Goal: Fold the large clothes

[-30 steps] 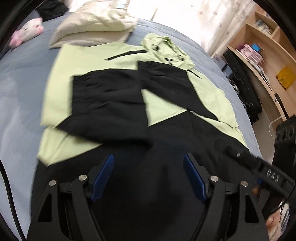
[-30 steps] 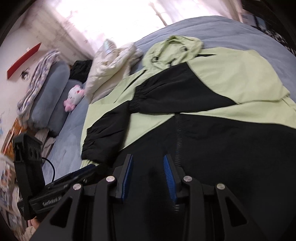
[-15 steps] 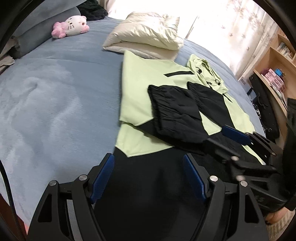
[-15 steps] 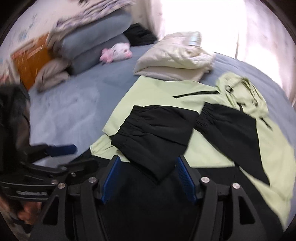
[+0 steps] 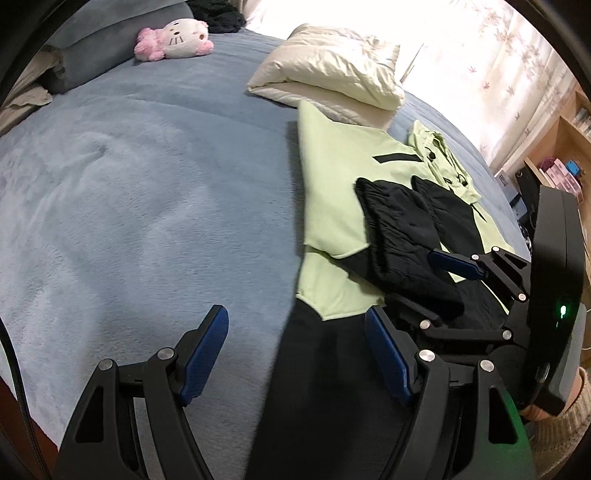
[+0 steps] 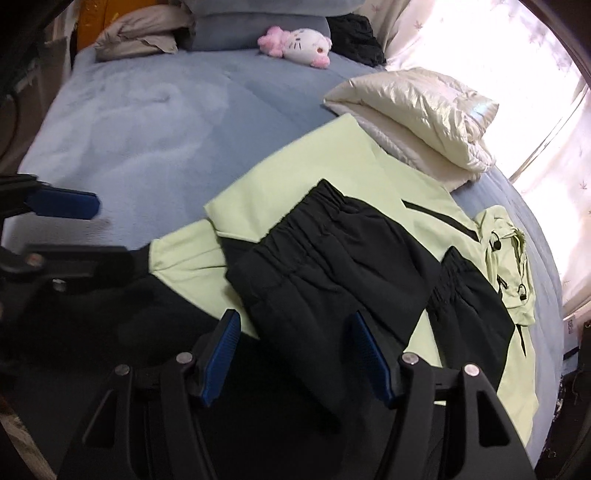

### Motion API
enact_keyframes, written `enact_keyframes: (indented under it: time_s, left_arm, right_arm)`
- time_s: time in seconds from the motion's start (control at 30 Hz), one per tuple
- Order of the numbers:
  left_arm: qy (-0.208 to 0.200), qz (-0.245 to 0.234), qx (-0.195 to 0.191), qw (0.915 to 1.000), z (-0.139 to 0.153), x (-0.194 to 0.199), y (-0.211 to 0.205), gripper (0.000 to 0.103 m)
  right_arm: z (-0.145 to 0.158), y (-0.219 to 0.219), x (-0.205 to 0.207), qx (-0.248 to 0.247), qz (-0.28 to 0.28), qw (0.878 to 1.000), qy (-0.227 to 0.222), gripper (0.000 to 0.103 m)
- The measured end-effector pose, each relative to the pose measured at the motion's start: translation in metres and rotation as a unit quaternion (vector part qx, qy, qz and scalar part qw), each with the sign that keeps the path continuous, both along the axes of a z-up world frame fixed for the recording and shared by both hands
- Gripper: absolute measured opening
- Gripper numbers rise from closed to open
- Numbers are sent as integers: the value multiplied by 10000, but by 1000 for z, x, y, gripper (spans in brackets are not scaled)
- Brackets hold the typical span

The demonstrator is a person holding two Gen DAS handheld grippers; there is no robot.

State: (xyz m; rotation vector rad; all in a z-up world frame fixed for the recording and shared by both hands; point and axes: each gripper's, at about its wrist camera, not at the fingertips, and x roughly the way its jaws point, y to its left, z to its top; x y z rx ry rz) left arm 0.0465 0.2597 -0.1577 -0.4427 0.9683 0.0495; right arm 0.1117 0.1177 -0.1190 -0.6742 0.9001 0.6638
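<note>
A light green and black hooded jacket [image 5: 332, 192] lies flat on the blue bed, both black sleeves folded across its chest. It also shows in the right wrist view [image 6: 332, 184]. My left gripper [image 5: 295, 350] is open and empty, over the jacket's left bottom edge where the black hem meets the bed. My right gripper [image 6: 295, 354] is open and empty, just above the near black sleeve [image 6: 325, 266]. The right gripper also shows in the left wrist view [image 5: 458, 266], and the left gripper's blue finger [image 6: 62, 203] in the right wrist view.
A folded cream puffer jacket [image 5: 332, 77] lies past the green jacket's shoulder. A pink and white plush toy [image 5: 173, 38] and grey pillows [image 6: 258, 26] are at the bed's head. Wooden shelves [image 5: 565, 147] stand at the right. The blue bed cover [image 5: 147, 203] stretches to the left.
Both grippers have swung left and pulled back toward the jacket's bottom left corner. The right gripper has opened wider. The jacket has not moved.
</note>
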Motion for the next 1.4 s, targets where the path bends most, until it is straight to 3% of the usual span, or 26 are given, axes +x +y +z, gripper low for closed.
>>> enact_keyframes:
  time_s: [0.07, 0.17, 0.43, 0.6, 0.73, 0.83, 0.93, 1.0, 1.07, 1.13, 1.3, 1.4]
  left_arm:
    - [8, 17, -27, 10000, -1, 0, 3, 75]
    - [2, 16, -61, 10000, -2, -1, 4, 75]
    - [-25, -132, -6, 9999, 0, -3, -5, 74]
    - [-48, -225, 31, 9997, 2, -1, -13, 74]
    - [-65, -300, 24, 9995, 3, 0, -20, 75]
    - [-58, -375, 39, 9993, 2, 3, -26, 75]
    - [50, -451, 25, 9990, -3, 9, -31, 74]
    - [104, -499, 50, 9987, -6, 16, -34, 74]
    - [115, -565, 108, 9983, -5, 22, -38, 74]
    - [110, -614, 149, 9979, -3, 30, -38, 75]
    - [-12, -637, -255, 9976, 13, 57, -23, 75]
    - [-201, -548, -177, 9981, 26, 73, -17, 75]
  right_arm:
    - [2, -2, 4, 131, -15, 9998, 119, 34]
    - [12, -6, 12, 295, -178, 9993, 136, 14]
    - [81, -31, 29, 1296, -701, 9887, -281, 7]
    - [127, -66, 42, 2183, -1141, 9669, -672, 7]
    - [133, -105, 57, 2685, -1668, 9455, -783, 7]
    - [114, -148, 74, 3123, -2317, 9202, -459, 7]
    - [68, -190, 92, 3341, -3077, 8900, 415, 9]
    - [27, -214, 101, 3245, -3568, 8673, 1233, 15]
    - [3, -231, 103, 3084, -3820, 8550, 1668, 24]
    - [-11, -243, 97, 3028, -3831, 8514, 1917, 27]
    - [-6, -261, 92, 3158, -3659, 8541, 1920, 54]
    - [-3, -274, 100, 3426, -3672, 8436, 1902, 62]
